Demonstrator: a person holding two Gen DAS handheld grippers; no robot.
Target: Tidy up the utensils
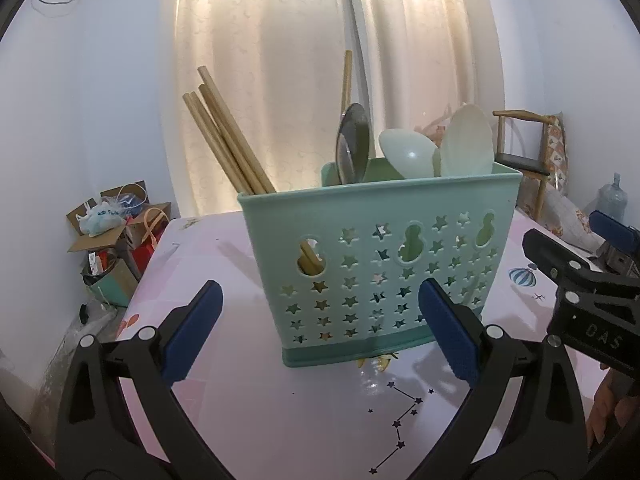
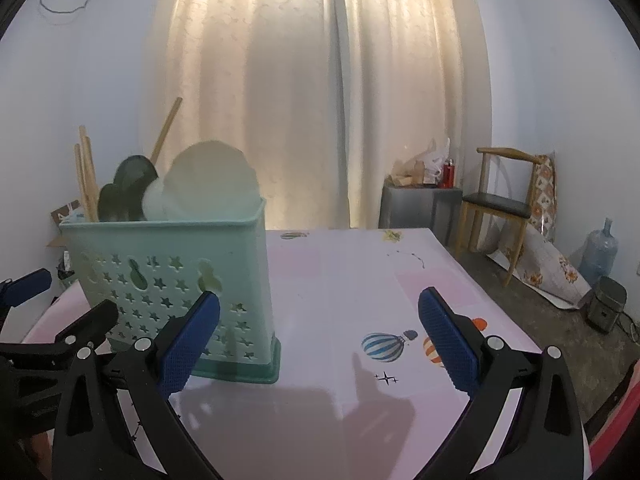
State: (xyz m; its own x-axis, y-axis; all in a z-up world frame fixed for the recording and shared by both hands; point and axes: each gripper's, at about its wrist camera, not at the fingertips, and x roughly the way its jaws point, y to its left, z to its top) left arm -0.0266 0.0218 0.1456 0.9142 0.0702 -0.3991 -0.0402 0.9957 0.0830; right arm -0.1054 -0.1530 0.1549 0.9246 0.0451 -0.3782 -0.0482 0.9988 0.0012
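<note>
A mint-green utensil holder (image 1: 372, 264) with star cut-outs stands upright on the pink table (image 1: 256, 408). Several wooden chopsticks (image 1: 228, 144) lean in its left compartment. A metal spoon (image 1: 353, 144) and two pale green spoons (image 1: 466, 140) stand in the other compartments. My left gripper (image 1: 320, 332) is open and empty, just in front of the holder. In the right wrist view the holder (image 2: 172, 284) stands at left with the spoons (image 2: 208, 184) in it. My right gripper (image 2: 320, 336) is open and empty, to the right of the holder.
The right gripper's body (image 1: 588, 288) shows at the right edge of the left wrist view. Cardboard boxes (image 1: 112, 240) sit on the floor to the left. A wooden chair (image 2: 500, 208), a water jug (image 2: 598, 252) and a small cabinet (image 2: 416, 204) stand beyond the table at the right.
</note>
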